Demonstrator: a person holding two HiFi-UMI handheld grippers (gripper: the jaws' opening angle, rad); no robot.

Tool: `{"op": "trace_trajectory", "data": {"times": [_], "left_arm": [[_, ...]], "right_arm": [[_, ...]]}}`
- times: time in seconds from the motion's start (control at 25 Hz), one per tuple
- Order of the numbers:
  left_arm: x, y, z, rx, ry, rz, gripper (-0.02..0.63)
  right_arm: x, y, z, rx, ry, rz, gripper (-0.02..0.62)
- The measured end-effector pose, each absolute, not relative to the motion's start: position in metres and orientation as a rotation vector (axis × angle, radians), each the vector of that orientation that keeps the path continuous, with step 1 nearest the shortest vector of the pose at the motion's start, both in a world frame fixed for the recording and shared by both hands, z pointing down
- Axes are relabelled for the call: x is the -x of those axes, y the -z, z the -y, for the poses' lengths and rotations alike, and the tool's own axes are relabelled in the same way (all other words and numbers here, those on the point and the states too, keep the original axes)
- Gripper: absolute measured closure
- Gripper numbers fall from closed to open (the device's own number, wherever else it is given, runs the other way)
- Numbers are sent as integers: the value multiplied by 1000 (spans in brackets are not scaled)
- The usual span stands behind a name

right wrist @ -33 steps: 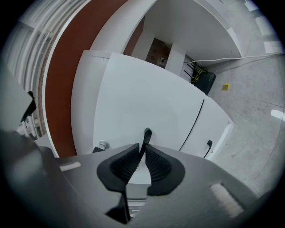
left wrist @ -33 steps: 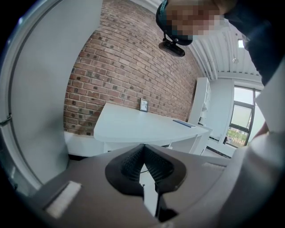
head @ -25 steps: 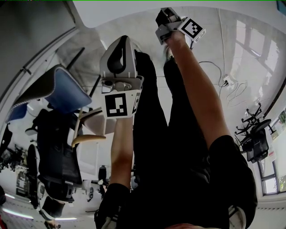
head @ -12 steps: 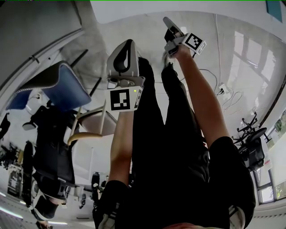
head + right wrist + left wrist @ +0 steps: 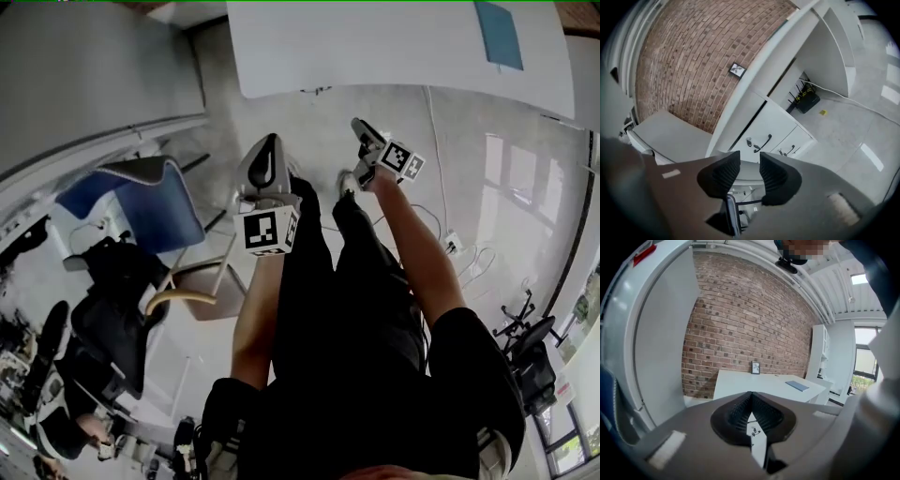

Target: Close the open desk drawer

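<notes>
Two white drawer fronts (image 5: 774, 133) with dark curved handles (image 5: 762, 142) sit side by side in a unit under a white tabletop (image 5: 764, 79). In the right gripper view they lie just above the jaws. From this angle it is not clear whether either drawer stands out from the unit.

The right gripper (image 5: 747, 171) points at that unit. Its ribbed black pads (image 5: 722, 176) are apart and nothing is between them.

The left gripper (image 5: 751, 395) has its jaws pressed together and holds nothing. It faces across the tabletop (image 5: 754, 383), where a thin blue book (image 5: 797, 386) lies near the far end. A small picture frame (image 5: 755, 367) stands at the back of the tabletop against a brick wall (image 5: 740, 329).

In the head view, the person holds both grippers out in front, above dark trousers and a grey floor (image 5: 469, 197). The left gripper (image 5: 266, 159) and right gripper (image 5: 367, 136) are near each other and well short of the tabletop (image 5: 375, 47). A blue chair (image 5: 155, 202) stands at that view's left.
</notes>
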State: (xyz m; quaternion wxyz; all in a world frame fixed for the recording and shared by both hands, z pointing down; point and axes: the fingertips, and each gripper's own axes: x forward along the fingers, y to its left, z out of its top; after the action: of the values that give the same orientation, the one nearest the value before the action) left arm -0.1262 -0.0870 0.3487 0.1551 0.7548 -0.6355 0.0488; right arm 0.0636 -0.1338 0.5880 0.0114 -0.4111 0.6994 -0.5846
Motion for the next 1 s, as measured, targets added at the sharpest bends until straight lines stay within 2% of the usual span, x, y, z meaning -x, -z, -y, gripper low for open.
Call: {"op": "trace_trajectory", "data": {"times": [0.12,0.4,0.56,0.8,1.0], "left_arm": [[121,-318,71,-2152,-131,1851,595],[115,-259,44,-2134,-101,1895,595],[115,-228,32,-2129,-63,1931,595],[100,-189,23,-2199,-11,1926,595],[96,-169,20,-2240,10,1943,595]], "right_arm": [[-62,-538,130,1269,1757,-2309,493],[-80,-432,129,1294,1500,-2542,508],[-93,-392,122,1392,1381,-2652,552],[-93,-321,110,1425,1016,-2882,589],[-80,-262,100,1383,722,-3019,591]]}}
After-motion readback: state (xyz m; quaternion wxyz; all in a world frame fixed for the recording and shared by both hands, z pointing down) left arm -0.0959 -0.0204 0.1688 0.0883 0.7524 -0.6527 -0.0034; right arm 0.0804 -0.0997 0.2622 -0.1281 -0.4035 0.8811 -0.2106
